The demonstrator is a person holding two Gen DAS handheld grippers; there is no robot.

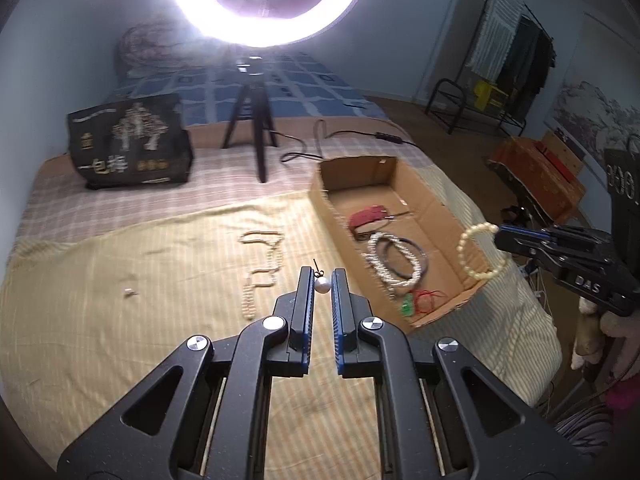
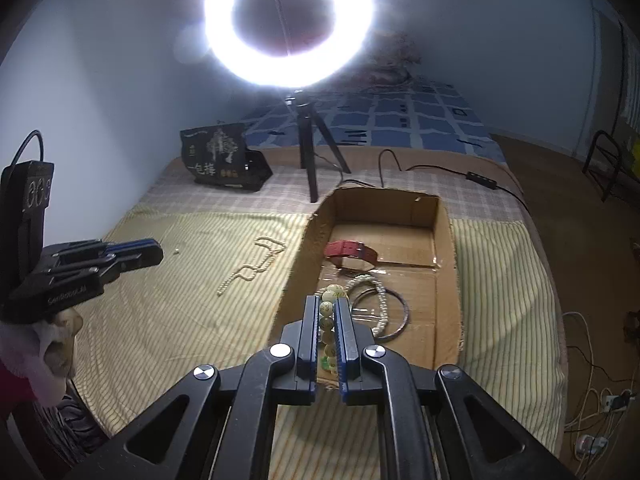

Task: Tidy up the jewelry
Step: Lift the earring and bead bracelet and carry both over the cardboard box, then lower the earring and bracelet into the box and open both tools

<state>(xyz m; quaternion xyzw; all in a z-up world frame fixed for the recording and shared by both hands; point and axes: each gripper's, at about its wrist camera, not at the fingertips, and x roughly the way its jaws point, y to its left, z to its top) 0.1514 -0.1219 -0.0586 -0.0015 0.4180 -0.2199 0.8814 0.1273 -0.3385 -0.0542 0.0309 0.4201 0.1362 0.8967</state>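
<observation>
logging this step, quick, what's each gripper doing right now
Left gripper: shut on the pearl earring.
Right gripper: shut on the bead bracelet.

A glaring ring light (image 1: 268, 0) fills the top centre of the left wrist view, its black tripod (image 1: 252, 120) standing on the bed (image 1: 120, 208) just below, with a black cable (image 1: 360, 136) trailing toward the right. Left of the tripod, in the upper left, a dark bag (image 1: 130, 144) with a pale tree design and white characters sits on the checked sheet. At the upper right a rack of hanging clothes (image 1: 516, 52) lines the wall, above an orange-brown box (image 1: 536, 172) on the floor.
</observation>
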